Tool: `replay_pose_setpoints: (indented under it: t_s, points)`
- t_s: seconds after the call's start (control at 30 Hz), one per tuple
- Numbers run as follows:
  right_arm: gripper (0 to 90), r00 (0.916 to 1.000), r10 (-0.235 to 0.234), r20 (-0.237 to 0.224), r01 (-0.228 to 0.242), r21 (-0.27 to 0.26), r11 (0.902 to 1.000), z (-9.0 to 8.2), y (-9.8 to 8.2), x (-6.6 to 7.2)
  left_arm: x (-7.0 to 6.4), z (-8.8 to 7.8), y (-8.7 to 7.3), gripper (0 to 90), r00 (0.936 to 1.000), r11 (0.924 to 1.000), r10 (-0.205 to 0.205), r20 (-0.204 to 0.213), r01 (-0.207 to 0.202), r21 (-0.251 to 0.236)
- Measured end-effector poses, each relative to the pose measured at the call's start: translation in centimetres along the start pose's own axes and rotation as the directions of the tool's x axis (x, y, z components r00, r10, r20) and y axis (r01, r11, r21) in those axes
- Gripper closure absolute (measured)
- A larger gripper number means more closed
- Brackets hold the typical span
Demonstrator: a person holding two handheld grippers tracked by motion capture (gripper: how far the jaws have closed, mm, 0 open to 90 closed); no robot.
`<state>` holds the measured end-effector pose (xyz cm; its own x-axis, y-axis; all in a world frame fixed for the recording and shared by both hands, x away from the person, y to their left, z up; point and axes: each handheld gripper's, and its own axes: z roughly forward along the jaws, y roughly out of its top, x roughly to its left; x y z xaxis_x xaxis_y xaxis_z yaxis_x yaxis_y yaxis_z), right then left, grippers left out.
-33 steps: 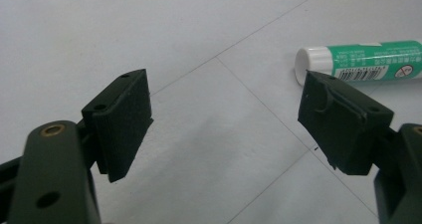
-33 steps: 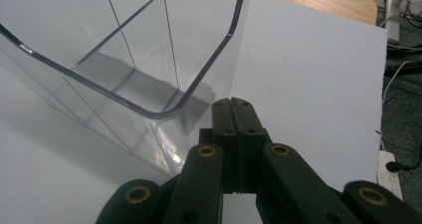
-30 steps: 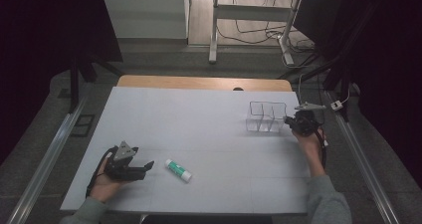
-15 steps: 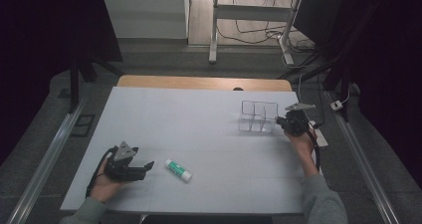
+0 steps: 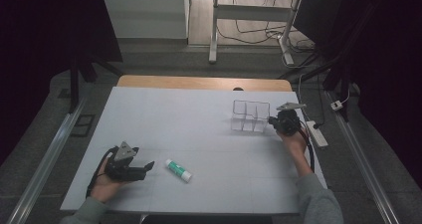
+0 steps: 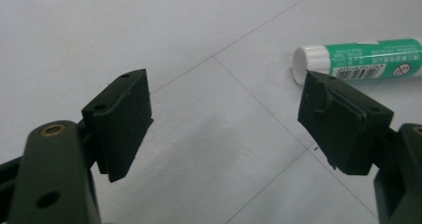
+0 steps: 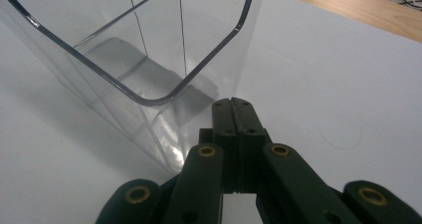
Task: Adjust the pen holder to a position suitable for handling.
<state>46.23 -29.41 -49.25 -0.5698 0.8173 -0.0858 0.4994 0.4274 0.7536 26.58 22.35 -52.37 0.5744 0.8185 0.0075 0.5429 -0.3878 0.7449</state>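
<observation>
A green and white glue stick [image 5: 178, 169] lies on the white table [image 5: 189, 119] near the front left. My left gripper [image 5: 145, 168] rests just left of it, jaws open and empty. In the left gripper view the glue stick [image 6: 363, 64] lies beyond the right jaw of the left gripper [image 6: 226, 104], not between the jaws. A clear plastic divided organizer [image 5: 250, 116] stands at the right. My right gripper [image 5: 272, 120] is shut, its tips against the organizer's right side. In the right gripper view the right gripper [image 7: 232, 104] sits at the base of the organizer's [image 7: 149, 45] clear wall.
A wooden strip [image 5: 204, 82] runs along the table's far edge. A white power strip [image 5: 316, 134] lies off the right edge, near my right hand. Metal rails flank the table. Open white surface lies between the two grippers.
My right gripper has moved left, and the clear organizer has slid left with it. The left gripper and the glue stick have stayed put.
</observation>
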Motion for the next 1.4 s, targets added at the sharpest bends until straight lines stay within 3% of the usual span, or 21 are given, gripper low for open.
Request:
replay_pose_setpoints:
  t_s: [0.77, 1.4]
  points:
    - [89.4, 0.9973, -0.061, -0.042, 0.061, 0.001, 0.9982, 2.2, 1.9, 2.9, 0.0, 0.0, 0.0, 21.0, 1.0000, 1.0000, 0.003, 0.002, -0.003, 0.001]
    - [89.4, 0.9934, -0.086, -0.075, 0.085, -0.021, 0.9962, 4.3, 3.5, 5.1, 0.0, 0.0, 0.0, 21.0, 1.0000, 1.0000, 0.004, 0.003, -0.004, 0.000]
